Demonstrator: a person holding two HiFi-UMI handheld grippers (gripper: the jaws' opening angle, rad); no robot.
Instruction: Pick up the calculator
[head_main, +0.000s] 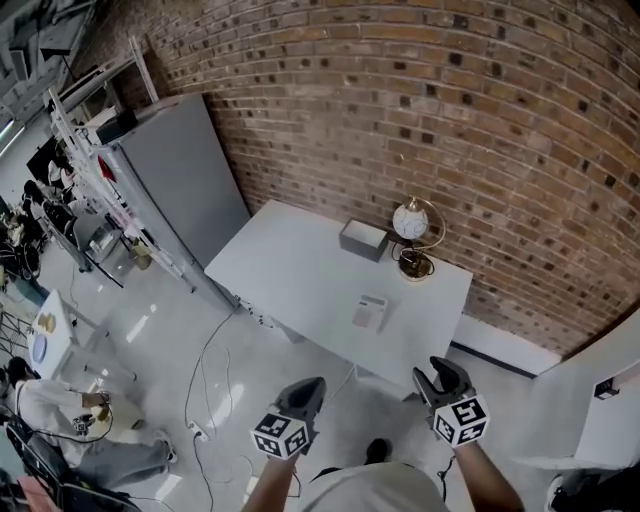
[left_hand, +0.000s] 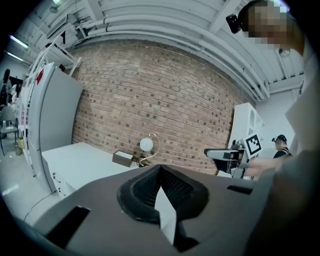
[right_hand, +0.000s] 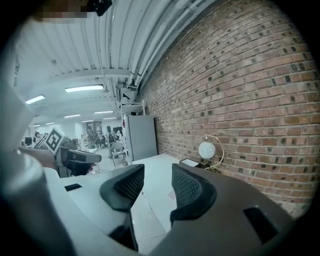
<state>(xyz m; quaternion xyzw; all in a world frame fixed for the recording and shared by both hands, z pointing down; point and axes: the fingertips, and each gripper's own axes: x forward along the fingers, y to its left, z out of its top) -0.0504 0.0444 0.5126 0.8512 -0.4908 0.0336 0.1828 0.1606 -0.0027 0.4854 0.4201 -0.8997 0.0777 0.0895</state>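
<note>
The small, flat, pale grey rectangular calculator (head_main: 370, 312) lies on the white rectangular table (head_main: 290, 265), in the right-hand half, close to the near edge, with bare tabletop all round it. One end shows a paler band and the rest a greyer area, presumably display and keys; finer detail is too small to read. It looks thin and light, so it probably sits low on the surface and offers only its edges for a grip.

Well apart from it, at the far edge by the red-brown brick wall (head_main: 480, 120), a grey rectangular box (head_main: 363, 239) and a white globe ornament on a brass-coloured ring stand (head_main: 413, 235) stand just beside each other.

Both tools are short of the table, above the floor:
- Right gripper (right_hand: 157, 182): jaws apart, nothing between them, the tabletop visible through the gap
- Left gripper (left_hand: 160, 172): jaws closed tip to tip, holding nothing

Step in hand: approach. Recommended procedure:
1. Use the right gripper, which is nearer the calculator and already released
2. Bring it over the near table edge and tilt the jaws downward
3. Align the jaws across the calculator's narrower width
4. Lower until the pads flank both long edges, then close
5. Avoid nudging the body first; on this smooth top it would likely slide
6. Keep the left gripper clear of the path
</note>
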